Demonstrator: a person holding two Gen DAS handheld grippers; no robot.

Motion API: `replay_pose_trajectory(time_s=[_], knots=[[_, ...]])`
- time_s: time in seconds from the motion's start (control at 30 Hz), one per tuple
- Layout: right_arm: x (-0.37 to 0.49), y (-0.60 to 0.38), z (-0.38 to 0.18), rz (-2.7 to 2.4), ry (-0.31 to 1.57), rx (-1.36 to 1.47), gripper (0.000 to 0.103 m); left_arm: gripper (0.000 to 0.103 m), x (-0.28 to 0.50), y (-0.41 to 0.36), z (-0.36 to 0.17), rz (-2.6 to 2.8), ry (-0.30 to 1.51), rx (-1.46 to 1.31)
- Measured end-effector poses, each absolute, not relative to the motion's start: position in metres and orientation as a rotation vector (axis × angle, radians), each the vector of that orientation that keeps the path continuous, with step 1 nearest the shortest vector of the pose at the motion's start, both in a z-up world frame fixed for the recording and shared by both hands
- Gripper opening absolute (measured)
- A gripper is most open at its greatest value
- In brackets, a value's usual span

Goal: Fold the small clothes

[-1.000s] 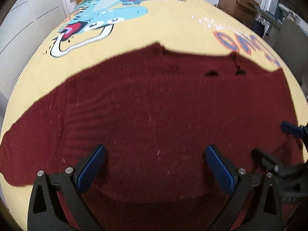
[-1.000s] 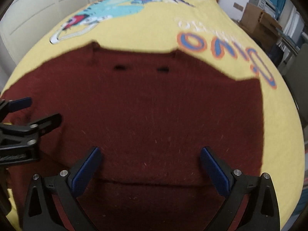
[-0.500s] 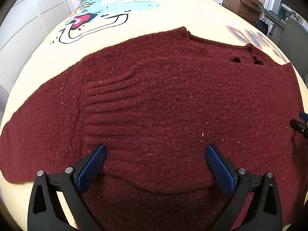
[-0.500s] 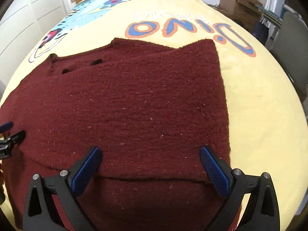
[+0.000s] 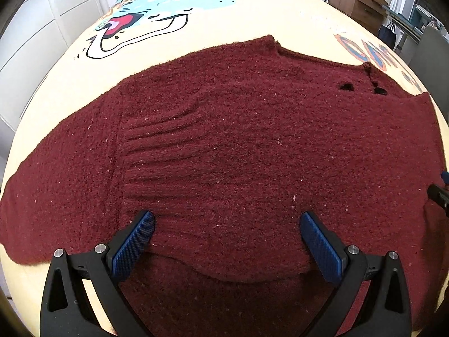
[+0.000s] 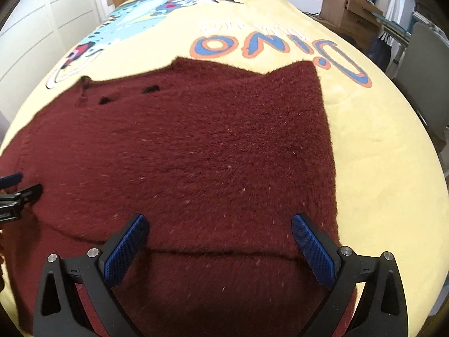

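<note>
clearly, the fuzzy dark red knitted sweater (image 5: 238, 146) lay spread flat on the yellow cartoon-printed bedspread (image 5: 252, 19), one sleeve (image 5: 56, 174) stretched out to the left and the near hem doubled over in a shallow fold. both the left gripper (image 5: 224, 238) and the right gripper (image 6: 219, 238) hovered over that fold with jaws wide apart, gripping nothing. to fold well, each should probably pinch one hem corner through both layers, then lift evenly so the knit did not drag or bunch. compared with a second earlier, the cameras sat nearer the knit, and the right view had swung towards the sweater's right edge (image 6: 325, 129).
</note>
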State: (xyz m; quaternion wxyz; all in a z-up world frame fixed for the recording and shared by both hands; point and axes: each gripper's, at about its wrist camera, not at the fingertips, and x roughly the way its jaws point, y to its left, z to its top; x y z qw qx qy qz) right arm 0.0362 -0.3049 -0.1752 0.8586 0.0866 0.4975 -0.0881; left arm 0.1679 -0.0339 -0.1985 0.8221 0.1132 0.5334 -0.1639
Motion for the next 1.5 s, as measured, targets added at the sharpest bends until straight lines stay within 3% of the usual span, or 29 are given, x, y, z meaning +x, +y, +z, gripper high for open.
replay_pose_trajectory(time_s=[0.27, 0.6, 0.93, 1.37, 1.43, 1.5], knots=[[-0.003, -0.298, -0.160, -0.131, 1.064, 0.254, 0.102, 0.102, 0.163, 0.009, -0.160, -0.309, 1.108, 0.185], [-0.039, -0.315, -0.137, -0.237, 1.038, 0.304, 0.102, 0.102, 0.165, 0.146, -0.122, -0.032, 1.082, 0.099], [-0.058, -0.337, -0.137, -0.314, 1.063, 0.311, 0.102, 0.102, 0.178, 0.285, -0.149, 0.332, 1.161, -0.242], [-0.073, -0.341, -0.135, -0.333, 1.093, 0.308, 0.102, 0.101, 0.202, 0.352, -0.198, 0.372, 1.216, -0.615], [-0.071, -0.338, -0.134, -0.330, 1.100, 0.298, 0.102, 0.091, 0.203, 0.358, -0.195, 0.356, 1.172, -0.621], [-0.070, -0.335, -0.134, -0.320, 1.107, 0.291, 0.102, 0.061, 0.210, 0.360, -0.195, 0.349, 1.192, -0.559]])
